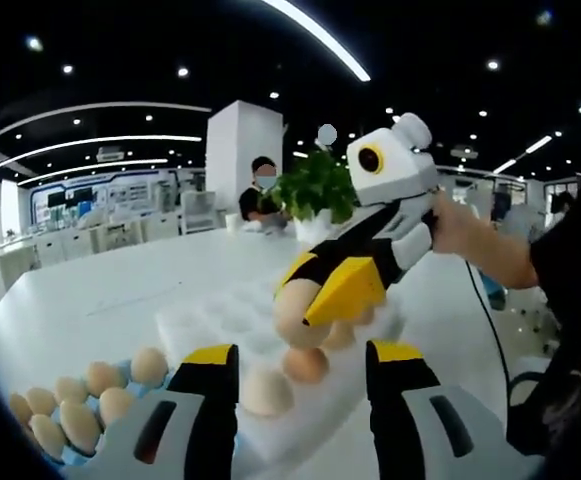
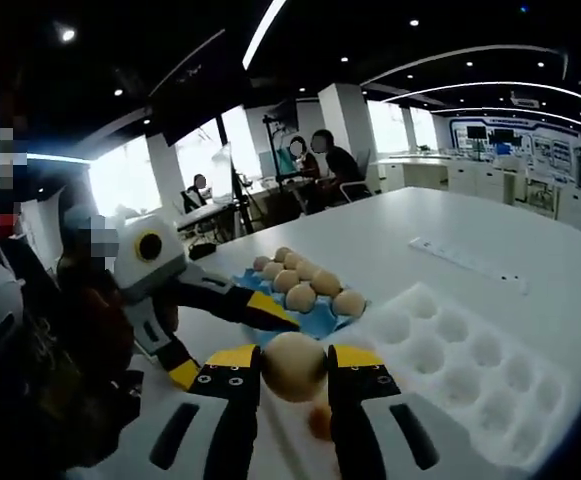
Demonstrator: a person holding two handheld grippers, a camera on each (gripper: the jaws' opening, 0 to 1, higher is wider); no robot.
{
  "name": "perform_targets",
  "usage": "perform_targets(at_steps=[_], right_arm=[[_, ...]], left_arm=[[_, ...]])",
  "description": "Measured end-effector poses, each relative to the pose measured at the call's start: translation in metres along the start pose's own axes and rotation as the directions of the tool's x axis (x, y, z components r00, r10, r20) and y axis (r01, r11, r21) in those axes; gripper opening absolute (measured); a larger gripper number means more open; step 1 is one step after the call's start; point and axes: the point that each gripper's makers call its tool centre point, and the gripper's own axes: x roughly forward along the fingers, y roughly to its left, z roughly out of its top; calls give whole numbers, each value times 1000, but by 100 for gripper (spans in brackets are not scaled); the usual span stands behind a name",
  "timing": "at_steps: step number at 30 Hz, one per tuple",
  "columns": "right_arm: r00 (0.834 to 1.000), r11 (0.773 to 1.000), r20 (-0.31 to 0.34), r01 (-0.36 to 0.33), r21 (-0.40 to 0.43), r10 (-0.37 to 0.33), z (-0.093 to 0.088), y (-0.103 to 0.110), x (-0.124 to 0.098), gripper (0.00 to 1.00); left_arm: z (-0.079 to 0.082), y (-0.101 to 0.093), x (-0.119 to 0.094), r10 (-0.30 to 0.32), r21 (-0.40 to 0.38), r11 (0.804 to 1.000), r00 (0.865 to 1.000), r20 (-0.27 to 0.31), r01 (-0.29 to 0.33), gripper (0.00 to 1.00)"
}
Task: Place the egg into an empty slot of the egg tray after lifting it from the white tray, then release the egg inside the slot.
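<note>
Egg: the egg (image 2: 294, 366) sits between the two jaws of the right gripper (image 2: 294, 372), held in the air just above the near edge of the white tray (image 2: 490, 395). In the left gripper view the same egg (image 1: 292, 312) shows at the tip of the right gripper (image 1: 315, 305), over the white tray (image 1: 210, 320).

Right gripper: its jaws are closed on the egg, one yellow-tipped jaw on each side of it. A person's hand (image 1: 457, 225) holds this tool from the right side of the left gripper view.

Other eggs on the white tray: two eggs lie in its near part, one pale (image 1: 267, 388) and one more orange (image 1: 305, 363), just beside each other, below the held egg. In the right gripper view a small orange egg (image 2: 320, 422) shows between the jaws, under the held egg.

White tray: white foam with round hollows, lying on the white table (image 1: 90, 290); most hollows on its far side are without eggs.

Egg tray: the blue egg tray (image 2: 315, 318) is left of the white tray, touching or just beside it, I cannot tell which. Many tan eggs (image 2: 300, 295) fill it. In the left gripper view it is at the near left (image 1: 75, 405).

Left gripper: its jaws (image 1: 300, 375) stand apart and hold nothing, low over the near edge of the white tray. In the right gripper view its (image 2: 280, 318) yellow tip reaches over the blue egg tray.

Room: a green plant (image 1: 315, 190) stands far on the table; people sit behind.
</note>
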Motion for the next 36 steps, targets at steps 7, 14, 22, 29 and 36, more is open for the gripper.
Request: perform_targets(at_steps=[7,14,22,29,36], right_arm=[[1000,1000,-6,-19,12,19,0,8,7,28],[1000,999,-6,-28,19,29,0,13,10,28],[999,998,-3,-40,39,40,3,18,11,28],[999,997,-13,-51,58,51,1,25,12,28],[998,998,-3,-57,37,57,4,29,13,29]], left_arm=[[8,-1,0,10,20,1000,1000,18,-10,47],[9,0,-2,16,23,1000,1000,17,-16,39],[9,-3,0,6,24,1000,1000,7,-6,32],[8,-1,-2,24,53,998,1000,-8,-23,29],[11,-2,-5,32,66,997,999,5,-32,28]])
